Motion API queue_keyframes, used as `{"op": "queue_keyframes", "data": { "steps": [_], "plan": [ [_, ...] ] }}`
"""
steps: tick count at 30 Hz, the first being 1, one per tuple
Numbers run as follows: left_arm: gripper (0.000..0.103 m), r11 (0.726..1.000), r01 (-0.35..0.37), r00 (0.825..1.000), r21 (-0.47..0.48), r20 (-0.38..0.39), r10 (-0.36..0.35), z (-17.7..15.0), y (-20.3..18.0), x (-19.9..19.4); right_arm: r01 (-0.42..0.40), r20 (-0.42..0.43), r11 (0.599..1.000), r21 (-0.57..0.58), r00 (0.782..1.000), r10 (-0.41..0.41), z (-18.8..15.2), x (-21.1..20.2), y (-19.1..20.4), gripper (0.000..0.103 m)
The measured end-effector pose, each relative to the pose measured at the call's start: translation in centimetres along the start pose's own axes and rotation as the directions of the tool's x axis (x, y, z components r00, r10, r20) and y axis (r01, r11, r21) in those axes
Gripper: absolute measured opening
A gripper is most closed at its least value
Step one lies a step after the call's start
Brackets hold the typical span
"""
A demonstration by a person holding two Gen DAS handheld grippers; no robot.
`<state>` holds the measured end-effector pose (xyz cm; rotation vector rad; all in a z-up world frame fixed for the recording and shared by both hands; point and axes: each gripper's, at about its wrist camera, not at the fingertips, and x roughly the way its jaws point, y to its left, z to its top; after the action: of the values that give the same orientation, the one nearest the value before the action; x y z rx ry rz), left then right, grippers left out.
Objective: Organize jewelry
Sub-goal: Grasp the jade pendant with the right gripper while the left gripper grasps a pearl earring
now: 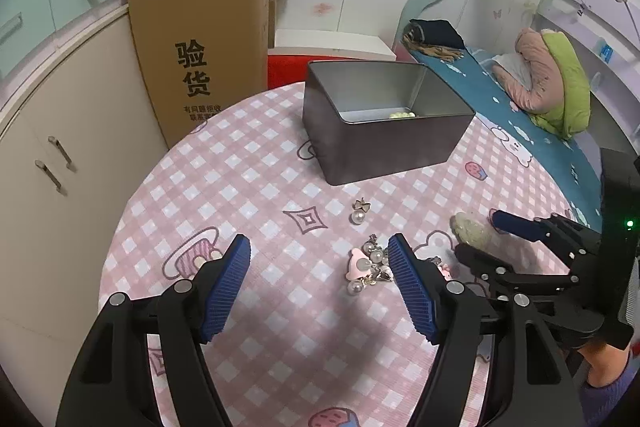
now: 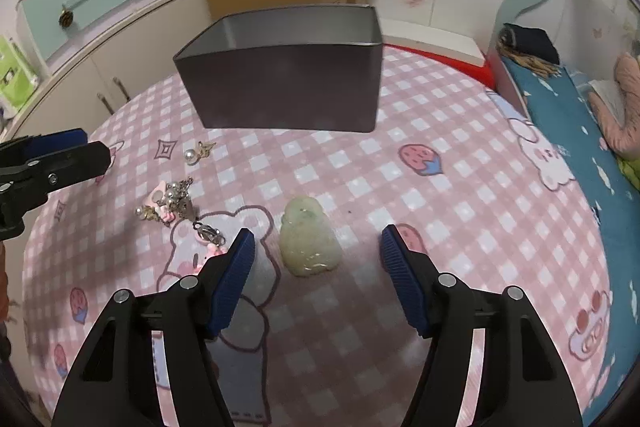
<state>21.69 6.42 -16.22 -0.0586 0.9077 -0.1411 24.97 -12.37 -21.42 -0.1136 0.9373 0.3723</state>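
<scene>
On the pink-checked bench (image 2: pixel 440 155), the open right hand-held gripper (image 2: pixel 318 251) straddles the jade pendant (image 2: pixel 307 241) to grasp it; the open left hand-held gripper (image 1: pixel 320 259) hovers empty near the pearl cluster (image 1: pixel 370 265).

Left gripper (image 1: pixel 319 255) open, angled downward, right gripper (image 2: pixel 318 247) likewise open
</scene>
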Motion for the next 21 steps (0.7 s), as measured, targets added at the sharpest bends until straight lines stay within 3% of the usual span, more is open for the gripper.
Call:
{"op": "queue_keyframes", "data": {
  "steps": [2,5,17,19,21],
  "plan": [
    [0.069,1.0,0.01,1.0,0.008,-0.008,-0.009,0.2,-0.2,0.4,0.011,0.003,0.999,-0.033,1.0,-0.01,0.1,0.1,0.2,0.054],
    [0.069,0.999,0.022,0.999,0.026,-0.029,-0.021,0.4,-0.6,1.3,-0.011,0.007,0.999,-0.041,1.0,0.011,0.3,0.0,-0.1,0.031],
    [0.069,0.997,0.065,0.994,0.043,-0.093,-0.061,2.2,-1.9,5.2,-0.022,0.025,0.999,0.037,0.999,0.021,0.5,-0.1,-2.9,0.029],
    [0.067,0.997,0.046,0.994,0.056,-0.103,-0.04,2.5,-2.1,5.8,-0.019,0.026,0.999,0.043,0.999,0.017,0.5,-0.1,-3.2,0.029],
    [0.059,0.997,0.029,0.994,0.074,-0.108,-0.021,2.6,-2.4,6.4,-0.029,0.029,0.998,0.052,0.999,0.028,0.5,-0.1,-3.4,0.029]
  ]
}}
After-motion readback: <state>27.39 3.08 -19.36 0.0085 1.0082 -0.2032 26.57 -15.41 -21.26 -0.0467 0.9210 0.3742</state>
